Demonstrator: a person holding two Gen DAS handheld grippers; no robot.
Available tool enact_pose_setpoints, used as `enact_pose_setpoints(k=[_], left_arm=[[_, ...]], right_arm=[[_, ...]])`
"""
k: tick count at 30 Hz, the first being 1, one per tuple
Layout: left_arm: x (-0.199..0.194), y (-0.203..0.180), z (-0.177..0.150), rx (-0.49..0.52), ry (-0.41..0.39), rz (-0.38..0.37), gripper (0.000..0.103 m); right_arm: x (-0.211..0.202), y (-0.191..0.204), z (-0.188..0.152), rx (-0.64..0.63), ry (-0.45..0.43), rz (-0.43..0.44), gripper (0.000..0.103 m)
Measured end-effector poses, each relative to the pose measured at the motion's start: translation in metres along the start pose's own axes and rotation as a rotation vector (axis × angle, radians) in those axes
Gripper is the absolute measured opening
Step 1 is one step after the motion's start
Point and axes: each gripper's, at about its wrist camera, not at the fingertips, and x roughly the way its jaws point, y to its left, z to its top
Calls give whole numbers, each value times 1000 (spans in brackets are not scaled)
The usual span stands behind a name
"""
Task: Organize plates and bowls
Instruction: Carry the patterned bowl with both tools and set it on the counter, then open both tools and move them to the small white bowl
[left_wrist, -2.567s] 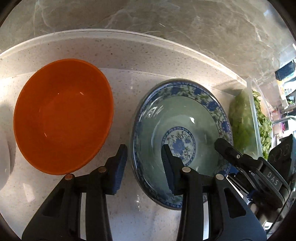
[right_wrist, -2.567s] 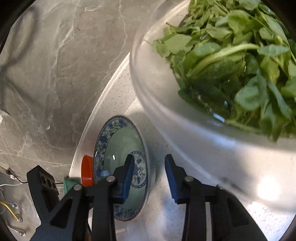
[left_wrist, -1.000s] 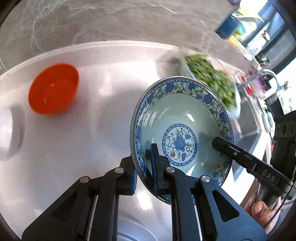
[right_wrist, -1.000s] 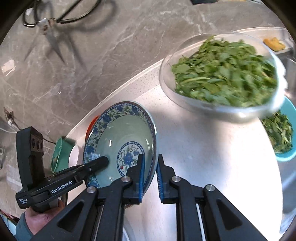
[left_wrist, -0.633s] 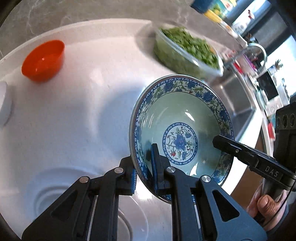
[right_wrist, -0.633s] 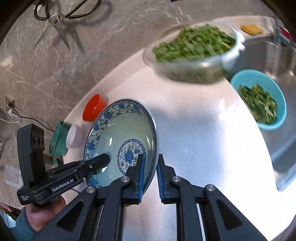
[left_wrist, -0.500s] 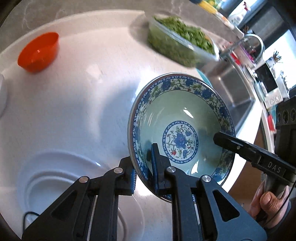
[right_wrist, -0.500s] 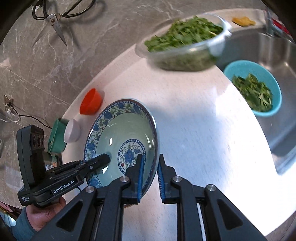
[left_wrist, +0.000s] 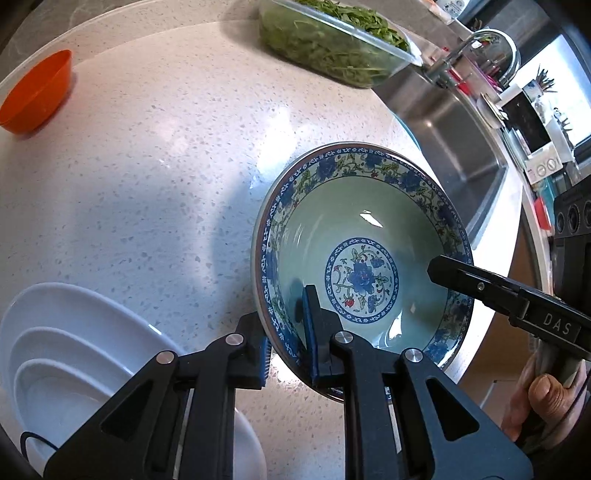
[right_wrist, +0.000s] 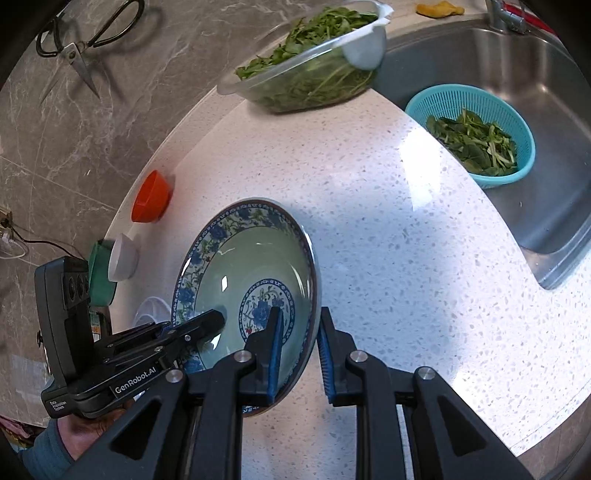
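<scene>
We have the blue-patterned bowl (left_wrist: 364, 258) pinched by its rim on two sides, the left hand-held gripper (left_wrist: 286, 339) clenched on one edge and the right hand-held gripper (right_wrist: 297, 345) clenched on the opposite edge, so the bowl hangs tilted between us above the speckled surface (left_wrist: 147, 166). Down to the left of the left hand-held gripper sits the stack of white plates (left_wrist: 74, 354), the likely landing spot, while the orange bowl (left_wrist: 37, 92) waits far ahead. The risk, we reckon, is the glazed rim slipping from these narrow pads if either side twists or pulls unevenly, dropping the bowl onto the plates.
</scene>
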Motion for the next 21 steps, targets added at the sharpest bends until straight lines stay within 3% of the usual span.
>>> enact_pose_setpoints(k=[6, 10, 13, 15, 21], left_arm=[[17, -9, 14, 2, 1, 28, 17], [21, -12, 19, 5, 4, 48, 20], [21, -14, 19, 7, 0, 70, 38], [21, -14, 19, 1, -8, 79, 61], [15, -9, 19, -13, -30, 90, 74]], right_arm=[[5, -3, 0, 0, 7, 9, 22], [8, -3, 1, -5, 20, 23, 30], [9, -1, 0, -17, 24, 29, 34], [10, -1, 0, -19, 26, 29, 38], [5, -4, 2, -26, 16, 32, 47]])
